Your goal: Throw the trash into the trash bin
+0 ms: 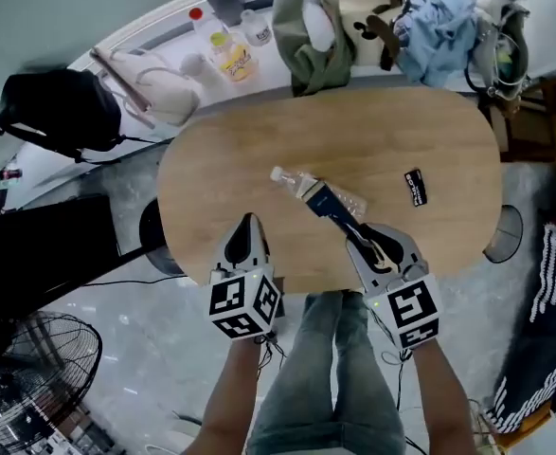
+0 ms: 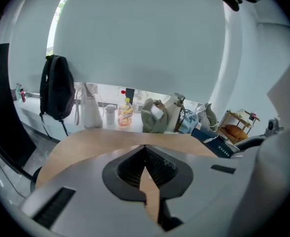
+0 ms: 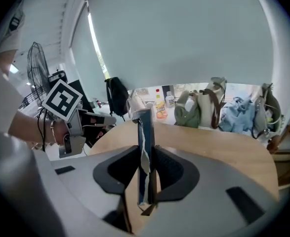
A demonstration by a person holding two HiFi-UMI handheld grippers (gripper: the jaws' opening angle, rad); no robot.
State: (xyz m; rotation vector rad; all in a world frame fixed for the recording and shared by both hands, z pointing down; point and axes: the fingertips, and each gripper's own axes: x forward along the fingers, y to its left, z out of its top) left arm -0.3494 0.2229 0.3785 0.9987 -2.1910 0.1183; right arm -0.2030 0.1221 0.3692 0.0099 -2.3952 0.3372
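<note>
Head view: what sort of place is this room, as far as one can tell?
Probably a shared office or workroom, though this is not certain. An oval wooden table stands in the middle, the white ledge behind it is crowded with bags and drink bottles, and a floor fan stands nearby.

The crushed clear plastic bottle (image 1: 317, 193) is sticking out of the right gripper (image 1: 353, 230) over the middle of the oval wooden bench (image 1: 221, 159), with the left gripper (image 1: 249, 224) hovering at its left. A small black flat object (image 1: 416, 188) is lying on the bench farther right. Behind the bench, a green fabric bag (image 1: 315, 27) and a blue cloth bag (image 1: 439, 22) are sitting side by side.
</note>
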